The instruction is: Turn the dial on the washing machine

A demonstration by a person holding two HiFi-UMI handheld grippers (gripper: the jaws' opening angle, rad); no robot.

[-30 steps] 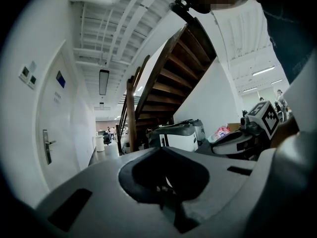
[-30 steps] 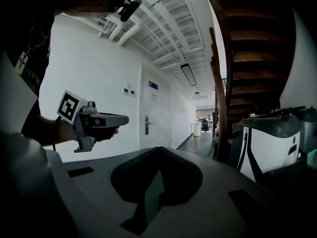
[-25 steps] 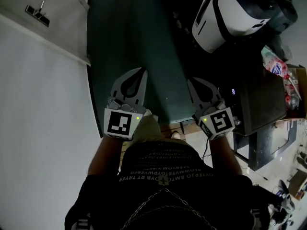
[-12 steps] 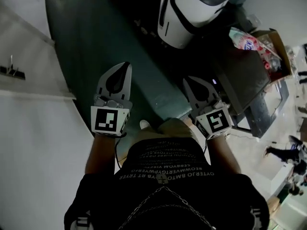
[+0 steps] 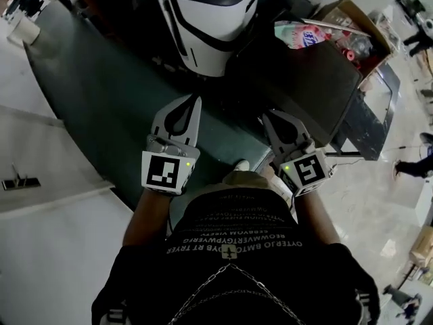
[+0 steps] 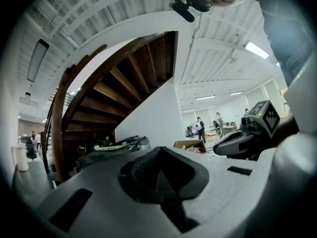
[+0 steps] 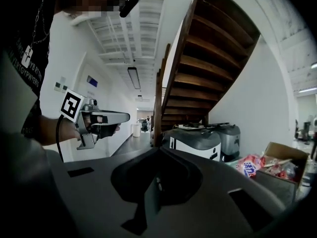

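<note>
The washing machine [image 5: 210,26] is a white and black appliance at the top middle of the head view. It also stands under the stairs in the right gripper view as the washing machine [image 7: 195,143]. No dial can be made out on it. My left gripper [image 5: 195,101] and right gripper [image 5: 272,117] are held side by side in front of my body, short of the machine. Both have their jaws closed tip to tip with nothing between them. In their own views the left gripper [image 6: 158,150] and right gripper [image 7: 158,150] point out into the room.
A dark cabinet [image 5: 318,80] stands right of the machine, with a pink package [image 5: 304,36] and an open cardboard box [image 5: 352,26] beside it. A wooden staircase [image 7: 208,58] rises overhead. White wall panels [image 5: 40,181] lie to the left. People [image 6: 199,128] stand far off.
The head view has swung round, so the washing machine has shifted from the upper right to the top middle. Both grippers stay shut in front of my body.
</note>
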